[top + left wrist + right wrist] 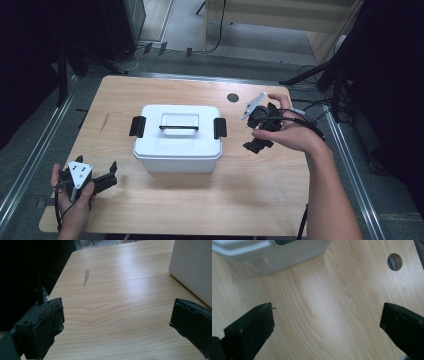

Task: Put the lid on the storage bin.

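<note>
A white lidded box [177,140] stands in the middle of the wooden table [250,185]. It has a black handle [179,127] on top and a black latch at each end, left [136,126] and right [220,128]. A hand holds my left gripper [97,164] near the table's front left corner, open and empty, pointing toward the box. In the left gripper view [116,322] the box wall [195,267] is ahead at the right. Right of the box, my right gripper [251,134] is open over bare wood, as the right gripper view [327,325] confirms, with the box's corner [274,252] beyond.
A round cable hole [232,97] [394,262] sits in the table behind the right gripper. A grey smear [86,278] marks the wood at the left. Metal rails run along both sides of the table, and dark stands with cables [320,75] are at the far right.
</note>
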The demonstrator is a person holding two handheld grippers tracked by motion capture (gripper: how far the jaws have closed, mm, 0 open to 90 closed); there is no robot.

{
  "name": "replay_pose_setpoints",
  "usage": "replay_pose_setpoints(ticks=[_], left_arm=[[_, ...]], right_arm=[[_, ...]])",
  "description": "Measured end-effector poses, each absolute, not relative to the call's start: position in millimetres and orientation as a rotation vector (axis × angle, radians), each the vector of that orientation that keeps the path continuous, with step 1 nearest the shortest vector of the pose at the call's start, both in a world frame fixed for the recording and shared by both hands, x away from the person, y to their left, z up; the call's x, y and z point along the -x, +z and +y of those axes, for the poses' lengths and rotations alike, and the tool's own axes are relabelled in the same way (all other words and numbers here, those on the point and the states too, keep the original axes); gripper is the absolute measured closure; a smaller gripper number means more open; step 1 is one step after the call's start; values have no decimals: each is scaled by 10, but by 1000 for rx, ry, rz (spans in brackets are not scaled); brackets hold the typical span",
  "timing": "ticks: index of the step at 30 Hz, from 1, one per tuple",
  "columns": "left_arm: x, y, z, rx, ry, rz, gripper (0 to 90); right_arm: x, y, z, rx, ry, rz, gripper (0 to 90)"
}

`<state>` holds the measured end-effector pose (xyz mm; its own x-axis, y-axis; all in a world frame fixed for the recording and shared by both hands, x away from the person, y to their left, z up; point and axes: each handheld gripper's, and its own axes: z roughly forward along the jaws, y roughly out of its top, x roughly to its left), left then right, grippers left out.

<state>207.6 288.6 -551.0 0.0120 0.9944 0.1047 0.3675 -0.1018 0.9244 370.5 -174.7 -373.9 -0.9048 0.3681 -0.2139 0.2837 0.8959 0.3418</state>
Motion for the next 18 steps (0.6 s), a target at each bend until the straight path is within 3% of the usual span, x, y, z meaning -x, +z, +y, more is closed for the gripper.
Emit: replay_pose_setpoints(ticks=[18], left_arm=[[-2073, -5511, 2878, -1569, 1096, 1432, 0]], right_arm=[[-3581, -4138, -2162, -655, 546, 2732, 0]])
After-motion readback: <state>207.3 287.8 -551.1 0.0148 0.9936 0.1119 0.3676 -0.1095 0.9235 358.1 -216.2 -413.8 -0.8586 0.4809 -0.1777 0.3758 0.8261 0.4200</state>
